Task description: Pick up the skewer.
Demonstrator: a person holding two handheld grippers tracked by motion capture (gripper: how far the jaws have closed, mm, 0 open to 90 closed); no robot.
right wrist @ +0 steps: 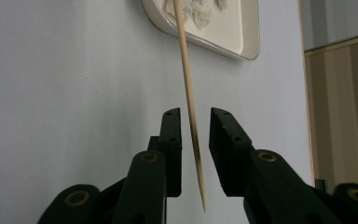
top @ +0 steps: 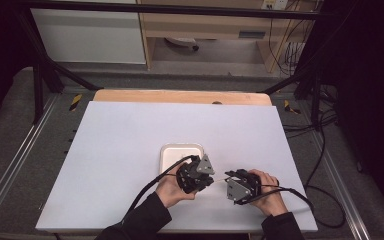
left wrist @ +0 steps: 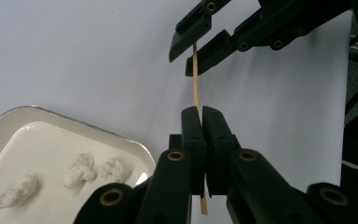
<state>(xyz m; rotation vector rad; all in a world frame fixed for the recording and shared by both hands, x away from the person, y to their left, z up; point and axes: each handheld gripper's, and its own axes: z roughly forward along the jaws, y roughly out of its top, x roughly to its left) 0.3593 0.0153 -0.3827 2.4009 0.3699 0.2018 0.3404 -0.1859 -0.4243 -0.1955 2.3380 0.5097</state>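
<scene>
Left gripper [left wrist: 202, 116]: its two black jaws are squeezed tight on a thin wooden skewer [left wrist: 196, 79]. A person's hand [top: 169, 189] holds this gripper close to the tray.

Right gripper [right wrist: 195, 122]: its jaws stand apart. The stick runs through the gap between them, and I see space on both sides, so it is not pinching yet. From above, this gripper [top: 228, 178] sits just right of the other one.

Skewer: it is up in the air over the white table [top: 130, 130], stretched from one gripper to the other. Its pointy end pokes out low in the right gripper view [right wrist: 200, 186].

Tray: a white tray [left wrist: 51, 121] lies on the table beside the left gripper. Three small white lumps [left wrist: 81, 169] sit in it. They look like bits of food, but I cannot tell what kind.

Step now: I think the stick is being passed over or steadied, ready to poke the lumps.

What could go wrong:
- If the left gripper lets go before the right one shuts, the stick may drop onto the table.
- If both grippers pinch and pull different ways, the thin stick may bend or snap.
- If the right gripper shuts crooked, the stick may tilt and miss the lumps.
- The sharp tip may scratch the table cover if it dips.
</scene>
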